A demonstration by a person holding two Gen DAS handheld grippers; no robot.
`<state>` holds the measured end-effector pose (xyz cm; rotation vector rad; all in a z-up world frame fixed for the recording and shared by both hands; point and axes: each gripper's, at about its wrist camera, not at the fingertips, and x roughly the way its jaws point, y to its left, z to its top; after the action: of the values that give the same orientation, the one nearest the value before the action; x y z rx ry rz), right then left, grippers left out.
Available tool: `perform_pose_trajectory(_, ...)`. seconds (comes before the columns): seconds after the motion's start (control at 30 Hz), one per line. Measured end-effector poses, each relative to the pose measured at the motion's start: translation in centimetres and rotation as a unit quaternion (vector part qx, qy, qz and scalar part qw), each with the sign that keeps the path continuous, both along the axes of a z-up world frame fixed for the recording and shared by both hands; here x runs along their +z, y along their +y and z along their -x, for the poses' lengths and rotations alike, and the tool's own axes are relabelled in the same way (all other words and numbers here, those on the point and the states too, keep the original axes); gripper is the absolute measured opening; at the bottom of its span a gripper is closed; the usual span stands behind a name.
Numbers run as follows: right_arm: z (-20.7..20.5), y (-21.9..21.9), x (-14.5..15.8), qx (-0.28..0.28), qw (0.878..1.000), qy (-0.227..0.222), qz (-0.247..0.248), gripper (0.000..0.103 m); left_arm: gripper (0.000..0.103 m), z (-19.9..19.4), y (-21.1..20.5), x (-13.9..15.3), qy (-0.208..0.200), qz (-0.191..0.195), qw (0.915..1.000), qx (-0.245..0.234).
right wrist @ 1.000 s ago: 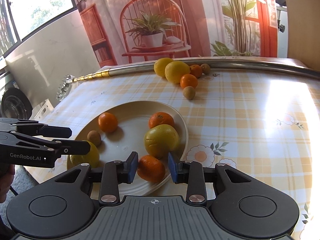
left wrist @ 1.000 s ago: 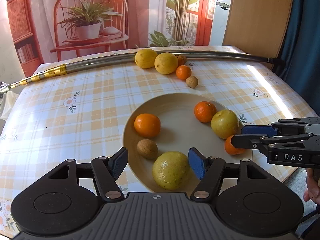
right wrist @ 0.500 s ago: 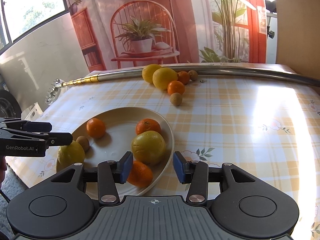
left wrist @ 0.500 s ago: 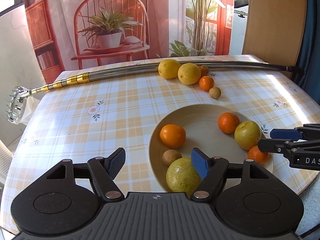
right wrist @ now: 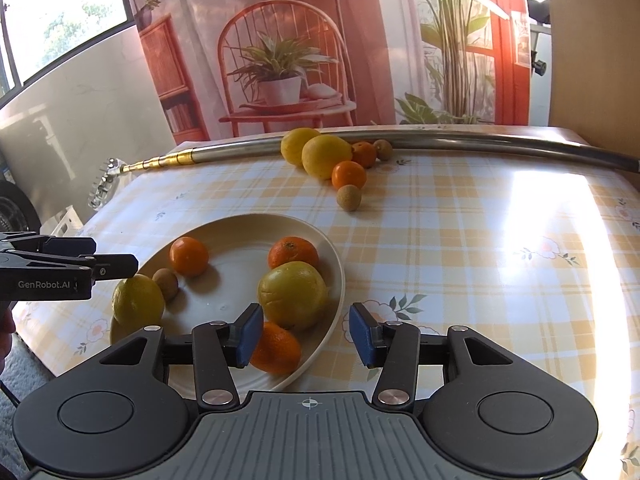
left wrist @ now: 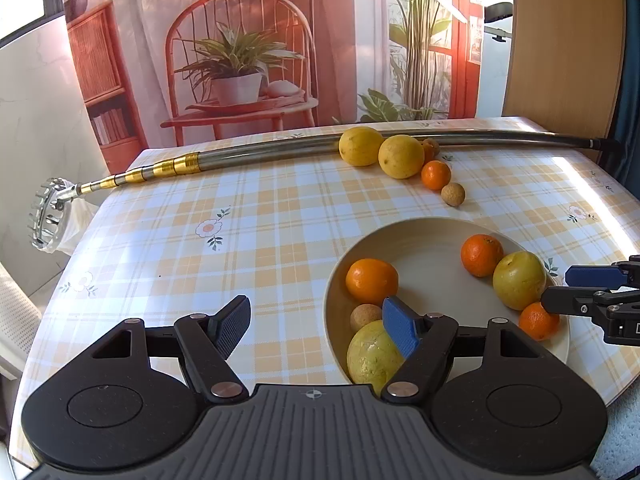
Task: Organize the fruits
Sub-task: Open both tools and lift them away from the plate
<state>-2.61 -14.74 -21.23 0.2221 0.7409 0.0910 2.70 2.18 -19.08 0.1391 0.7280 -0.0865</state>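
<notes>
Both tools gape wide, empty, over the fruit plate [right wrist: 336, 256]

We let go of the small orange [right wrist: 276, 347] near the front edge of the plate [right wrist: 336, 272]; our right gripper [right wrist: 306, 336] was shut on it and now its jaws are wide apart and pulled back. Our left gripper [left wrist: 316, 330] moved back and to the left too, away from the big yellow fruit [left wrist: 372, 354] it had between its fingers.
</notes>
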Motion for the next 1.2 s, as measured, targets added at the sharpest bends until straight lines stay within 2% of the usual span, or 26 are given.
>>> perform_pose_trajectory(0.23, 0.2, -0.3, 0.4, -0.002, 1.000, -0.009, 0.003, 0.047, 0.076, -0.2, -0.1, 0.2, 0.011, -0.020, 0.9997, 0.012)
perform_pose_trajectory(0.53, 0.3, -0.8, 1.0, -0.015, 1.000, -0.020, 0.002, 0.051, 0.077, -0.2, 0.2, 0.5, 0.011, -0.013, 0.9997, 0.016)
perform_pose_trajectory(0.77, -0.3, -2.2, 2.7, -0.028, 0.999, -0.035, -0.002, 0.055, 0.081, -0.8, 0.6, 1.5, 0.011, 0.005, 0.9997, 0.023)
perform_pose_trajectory(0.9, -1.0, -3.0, 4.0, -0.035, 0.998, -0.047, 0.003, 0.066, 0.086, -1.3, 0.7, 2.6, 0.004, 0.015, 0.9996, 0.025)
perform_pose_trajectory(1.2, -3.7, -4.2, 6.7, -0.037, 0.997, -0.069, 0.028, 0.073, 0.088, -3.1, 0.4, 4.7, -0.014, 0.003, 0.9995, 0.027)
